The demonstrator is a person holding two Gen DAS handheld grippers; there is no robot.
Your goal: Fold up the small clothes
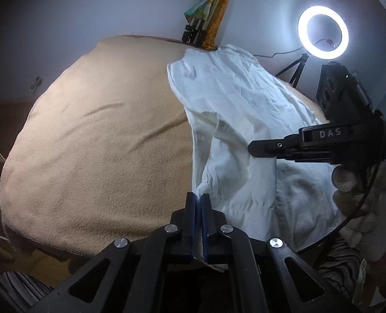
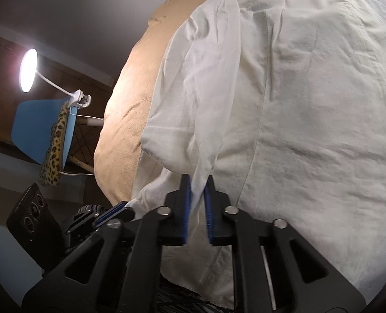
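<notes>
A white garment [image 1: 234,120] lies crumpled on the right half of a tan towel-covered table [image 1: 101,143]. My left gripper [image 1: 198,198] is shut on the garment's near edge at the table's front. My right gripper [image 1: 252,149] reaches in from the right and pinches a fold in the garment's middle. In the right wrist view the right gripper [image 2: 198,182] is shut on a bunched fold of the white garment [image 2: 310,117], which fills most of that view. The left gripper [image 2: 120,210] shows at lower left, at the cloth's edge.
A lit ring light on a tripod [image 1: 322,32] stands at the back right. A folded tripod with colourful cloth [image 1: 206,18] leans on the wall behind. A blue chair with leopard cloth [image 2: 49,135] and a clip lamp [image 2: 28,70] stand beside the table.
</notes>
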